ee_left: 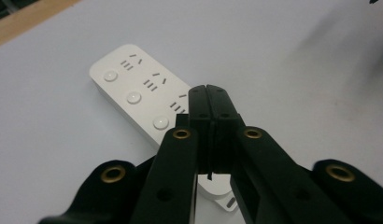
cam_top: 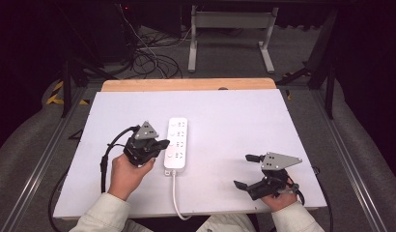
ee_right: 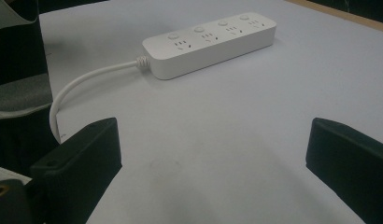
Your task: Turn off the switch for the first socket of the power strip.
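Left tool [cam_top: 163,143]: jaws closed together, empty, poised over the white power strip [cam_top: 176,142] lying mid-counter [cam_top: 234,116]. Right tool [cam_top: 246,170]: jaws wide apart, empty, well right of the strip.

Power strip [cam_top: 176,143] glossy white plastic; board [cam_top: 234,125] matt white; table edge [cam_top: 186,84] wood.

A lab or test workshop, by the look of it; a white board [cam_top: 234,125] lies over a wooden tabletop [cam_top: 186,85] in the middle of the frame, set inside a bare aluminium frame [cam_top: 36,169] along the left and right edges; loose black cables [cam_top: 148,60] sprawl on the grey carpeted floor [cam_top: 225,58] at upper left (beside a metal table base [cam_top: 230,24] at top centre); the surroundings are dark, nothing domestic about them.
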The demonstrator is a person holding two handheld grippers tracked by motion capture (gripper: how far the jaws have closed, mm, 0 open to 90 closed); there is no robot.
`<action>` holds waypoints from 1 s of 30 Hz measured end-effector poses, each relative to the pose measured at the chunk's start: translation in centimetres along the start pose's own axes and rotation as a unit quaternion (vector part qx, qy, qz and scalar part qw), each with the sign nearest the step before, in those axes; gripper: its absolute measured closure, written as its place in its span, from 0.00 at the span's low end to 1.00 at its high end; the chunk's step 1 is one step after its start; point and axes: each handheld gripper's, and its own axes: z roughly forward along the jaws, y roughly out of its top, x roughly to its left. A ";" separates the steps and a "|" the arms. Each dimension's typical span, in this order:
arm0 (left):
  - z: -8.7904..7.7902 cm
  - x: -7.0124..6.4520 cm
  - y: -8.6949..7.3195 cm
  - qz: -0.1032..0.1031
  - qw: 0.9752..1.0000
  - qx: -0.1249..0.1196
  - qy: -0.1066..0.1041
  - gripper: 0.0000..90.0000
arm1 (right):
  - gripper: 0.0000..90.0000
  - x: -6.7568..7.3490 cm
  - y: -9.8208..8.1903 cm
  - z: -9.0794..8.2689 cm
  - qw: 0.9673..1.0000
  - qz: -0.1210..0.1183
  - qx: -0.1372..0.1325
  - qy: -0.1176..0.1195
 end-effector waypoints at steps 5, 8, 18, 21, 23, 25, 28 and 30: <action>-2.0 0.5 -0.5 -0.012 0.999 -0.045 -0.015 0.80 | 0.04 0.1 0.0 0.0 1.000 0.000 0.000 0.000; -3.1 0.7 -1.0 -0.025 0.997 -0.068 -0.027 0.76 | 0.04 0.1 0.0 -0.1 1.000 0.000 0.000 -0.002; -5.9 0.8 -3.2 -0.011 0.990 -0.141 -0.029 0.56 | 0.04 0.1 0.1 -0.3 1.000 -0.001 -0.005 -0.003; -6.7 0.8 -4.3 -0.008 0.988 -0.154 -0.024 0.49 | 0.04 0.1 0.1 -0.3 1.000 -0.001 -0.006 -0.003; -7.0 0.8 -5.0 -0.004 0.986 -0.165 -0.017 0.45 | 0.04 0.1 0.1 -0.3 1.000 -0.001 -0.007 -0.003; -7.3 0.7 -5.7 -0.004 0.984 -0.176 -0.009 0.41 | 0.04 0.1 0.1 -0.3 1.000 -0.003 -0.007 -0.003; -7.6 0.6 -6.8 -0.006 0.982 -0.188 -0.004 0.39 | 0.04 0.2 0.1 -0.3 1.000 -0.004 -0.008 -0.003; -7.7 0.5 -7.4 -0.008 0.981 -0.193 0.000 0.37 | 0.04 0.2 0.1 -0.3 1.000 -0.005 -0.008 -0.004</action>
